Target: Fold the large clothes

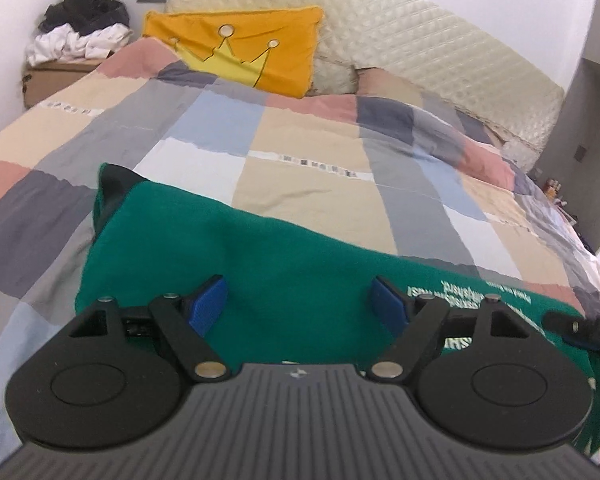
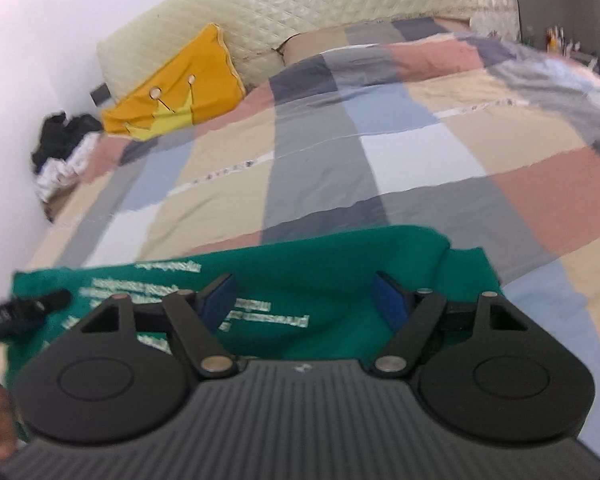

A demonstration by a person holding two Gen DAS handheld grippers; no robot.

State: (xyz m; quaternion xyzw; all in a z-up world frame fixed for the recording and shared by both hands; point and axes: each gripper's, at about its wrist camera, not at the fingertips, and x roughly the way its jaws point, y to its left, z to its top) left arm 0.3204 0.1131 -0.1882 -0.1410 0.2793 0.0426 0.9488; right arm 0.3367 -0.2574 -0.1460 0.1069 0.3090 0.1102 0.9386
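- green cotton garment with white printed lettering point(image 1: 260, 248), one piece, lies flat on the near part of the bed, its lettering toward the side where the two views meet; a dark lining shows at its far left corner in the left wrist view.
- left gripper point(image 1: 299, 300) hangs over the garment with its two blue pads spread wide, nothing between them but the cloth below; whether the tips touch the fabric cannot be told.
- right gripper point(image 2: 303, 300) likewise hangs over the same garment point(image 2: 320, 256), its two blue pads apart and pinching nothing.
- each view catches the tip of the other gripper at its edge, over the lettered end.
- patchwork quilt of pink, beige, grey and blue squares point(image 1: 308, 140) covers the bed under the garment.
- one orange cushion with a yellow crown point(image 1: 244, 44) leans at the head, against a cream quilted headboard point(image 1: 420, 36).
- one brown cardboard box point(image 1: 48, 80) stands beside the bed by the wall; on it sits a heap of white and black clothes point(image 1: 80, 24), too jumbled to count.
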